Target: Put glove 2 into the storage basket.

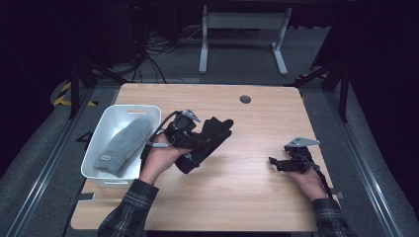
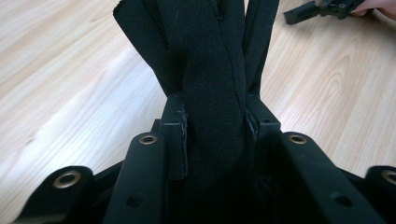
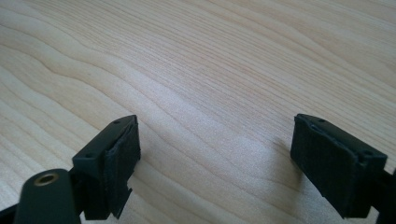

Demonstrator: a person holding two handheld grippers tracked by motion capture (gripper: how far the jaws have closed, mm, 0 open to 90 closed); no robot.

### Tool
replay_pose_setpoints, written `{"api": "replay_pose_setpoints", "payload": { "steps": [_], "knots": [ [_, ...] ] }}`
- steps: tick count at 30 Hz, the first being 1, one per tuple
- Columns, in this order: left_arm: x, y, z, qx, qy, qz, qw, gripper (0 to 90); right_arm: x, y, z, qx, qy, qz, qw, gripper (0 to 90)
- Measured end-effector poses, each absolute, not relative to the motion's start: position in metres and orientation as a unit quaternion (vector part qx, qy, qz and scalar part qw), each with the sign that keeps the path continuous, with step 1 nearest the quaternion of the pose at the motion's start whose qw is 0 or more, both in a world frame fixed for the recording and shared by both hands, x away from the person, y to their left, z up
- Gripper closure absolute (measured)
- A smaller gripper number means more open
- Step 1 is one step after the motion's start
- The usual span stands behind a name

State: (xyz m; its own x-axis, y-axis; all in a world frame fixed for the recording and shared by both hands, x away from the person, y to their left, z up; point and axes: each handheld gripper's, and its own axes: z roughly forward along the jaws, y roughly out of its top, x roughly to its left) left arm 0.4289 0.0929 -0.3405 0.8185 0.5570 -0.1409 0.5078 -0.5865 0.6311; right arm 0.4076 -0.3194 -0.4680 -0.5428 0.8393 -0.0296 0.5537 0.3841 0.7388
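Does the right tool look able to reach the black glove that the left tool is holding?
Probably yes. The right tool is open and holds nothing, and only bare table lies between it and the black glove, which the left tool grips.

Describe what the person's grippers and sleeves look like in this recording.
Both sleeves are dark plaid. The left gripper and right gripper are black with two angular jaws, brass-ringed holes and dark padded fingertips. Each carries a grey three-cornered plate on top and trails a black cable.

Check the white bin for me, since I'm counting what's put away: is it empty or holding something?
Holding something: a grey mitten lies inside the white bin, in the high view.
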Motion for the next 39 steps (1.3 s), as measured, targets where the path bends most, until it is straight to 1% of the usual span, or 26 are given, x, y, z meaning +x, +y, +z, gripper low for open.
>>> {"api": "replay_pose_setpoints", "payload": {
  "steps": [9,21,30,39],
  "knots": [
    [0.430,0.147,-0.324,0.875,0.340,0.063,0.339,67.1,0.408,-0.319,-0.468,0.432,0.806,0.348,0.205,16.4],
    [0.427,0.232,-0.318,0.842,0.418,0.100,0.326,67.1,0.408,-0.319,-0.468,0.434,0.805,0.348,0.206,16.5],
    [0.430,0.282,-0.337,0.819,0.477,0.101,0.302,67.1,0.408,-0.319,-0.468,0.436,0.804,0.348,0.207,16.5],
    [0.441,0.298,-0.362,0.813,0.499,0.082,0.289,66.1,0.408,-0.319,-0.468,0.437,0.803,0.348,0.207,16.5]
  ]
}}
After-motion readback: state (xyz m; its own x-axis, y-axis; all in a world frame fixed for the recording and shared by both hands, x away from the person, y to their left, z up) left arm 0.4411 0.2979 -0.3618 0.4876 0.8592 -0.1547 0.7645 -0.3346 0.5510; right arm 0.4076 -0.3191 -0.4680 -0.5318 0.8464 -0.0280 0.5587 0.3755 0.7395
